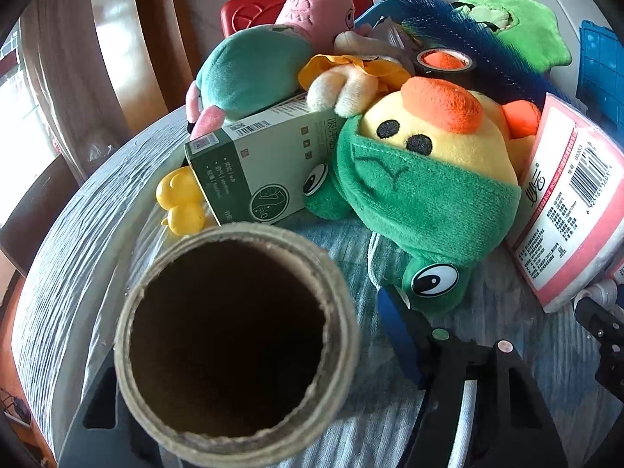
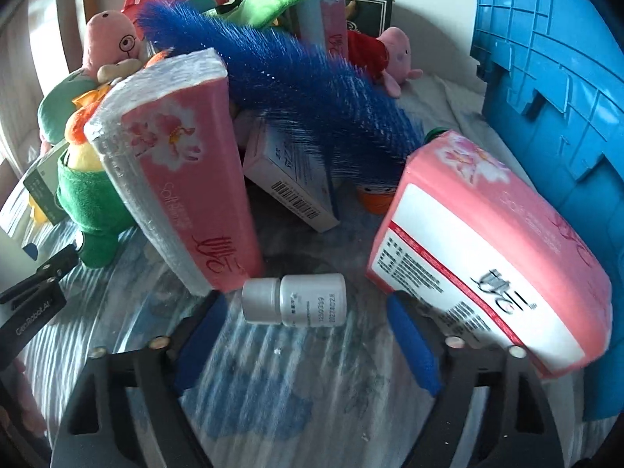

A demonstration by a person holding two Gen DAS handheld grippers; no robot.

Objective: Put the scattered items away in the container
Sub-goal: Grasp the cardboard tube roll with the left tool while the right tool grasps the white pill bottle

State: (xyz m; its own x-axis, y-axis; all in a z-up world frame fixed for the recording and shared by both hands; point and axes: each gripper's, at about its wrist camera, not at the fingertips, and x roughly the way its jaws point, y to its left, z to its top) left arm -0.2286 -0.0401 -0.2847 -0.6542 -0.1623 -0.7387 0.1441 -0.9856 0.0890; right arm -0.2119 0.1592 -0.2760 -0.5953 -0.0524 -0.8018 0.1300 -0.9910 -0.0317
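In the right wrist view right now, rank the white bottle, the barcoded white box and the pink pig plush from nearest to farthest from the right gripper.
1. White bottle: lying on its side between the fingertips of the right gripper.
2. Barcoded white box: mid-pile, under the blue brush.
3. Pink pig plush: far back, right of centre.

Black gripper (image 2: 304,335); blue pads (image 2: 413,345)

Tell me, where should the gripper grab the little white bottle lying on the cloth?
Probably around the wide body of the little white bottle, not its narrower cap. It lies on its side, cap to the left, between the right gripper and its open blue pads. Come from above, the pads closing across its round sides.
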